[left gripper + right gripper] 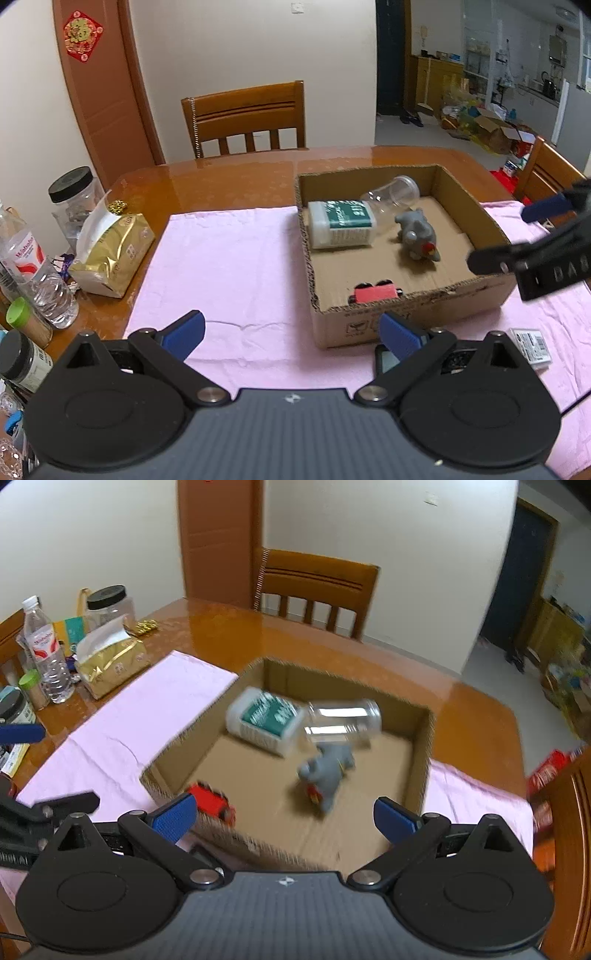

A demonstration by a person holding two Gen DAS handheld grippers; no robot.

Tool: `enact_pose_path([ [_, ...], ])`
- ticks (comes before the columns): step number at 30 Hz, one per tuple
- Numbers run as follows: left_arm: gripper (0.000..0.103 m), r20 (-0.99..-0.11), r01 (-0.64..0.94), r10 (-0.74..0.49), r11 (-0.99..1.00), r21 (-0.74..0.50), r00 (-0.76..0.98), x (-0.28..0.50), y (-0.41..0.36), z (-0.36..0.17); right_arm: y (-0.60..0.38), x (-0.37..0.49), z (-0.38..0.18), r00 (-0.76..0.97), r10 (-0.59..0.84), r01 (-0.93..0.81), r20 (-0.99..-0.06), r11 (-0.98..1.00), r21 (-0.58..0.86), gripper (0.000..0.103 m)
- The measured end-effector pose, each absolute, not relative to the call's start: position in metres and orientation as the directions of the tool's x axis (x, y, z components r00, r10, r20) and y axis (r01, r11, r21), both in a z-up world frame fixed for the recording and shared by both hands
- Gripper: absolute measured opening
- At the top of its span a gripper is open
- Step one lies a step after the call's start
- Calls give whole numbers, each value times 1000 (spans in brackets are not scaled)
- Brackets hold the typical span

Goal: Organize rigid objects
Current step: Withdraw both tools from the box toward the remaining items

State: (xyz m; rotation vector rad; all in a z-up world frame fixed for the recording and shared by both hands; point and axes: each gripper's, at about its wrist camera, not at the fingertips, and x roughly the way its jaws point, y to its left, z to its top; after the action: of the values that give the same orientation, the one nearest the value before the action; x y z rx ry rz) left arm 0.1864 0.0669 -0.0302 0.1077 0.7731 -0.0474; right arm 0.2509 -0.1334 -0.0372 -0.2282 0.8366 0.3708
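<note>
With both grippers' jaws spread and empty, the grey toy lies in the cardboard box beside the bottle; likely light and stiff, best pinched across its body.

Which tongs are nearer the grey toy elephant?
Right. The right tongs hang open at the box's near edge, facing the grey toy elephant; the left tongs sit open outside the box.

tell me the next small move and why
Probably swing the open, empty right gripper away from the box toward the small white pack on the pink cloth; it seems the only loose item outside, while the bottle, cup, elephant and red car are inside.
</note>
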Motion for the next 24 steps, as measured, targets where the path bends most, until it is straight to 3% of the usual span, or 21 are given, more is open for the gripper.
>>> enact_pose_path([
  [14,100,-771,217,-86,974,69,631,182,34,-66,-181,165,-108,585,56,-206,-809,975,-82,103],
  [24,100,-798,271,-151,962,16,583,210,1,-96,-217,165,-125,583,49,-53,-811,998,23,103],
])
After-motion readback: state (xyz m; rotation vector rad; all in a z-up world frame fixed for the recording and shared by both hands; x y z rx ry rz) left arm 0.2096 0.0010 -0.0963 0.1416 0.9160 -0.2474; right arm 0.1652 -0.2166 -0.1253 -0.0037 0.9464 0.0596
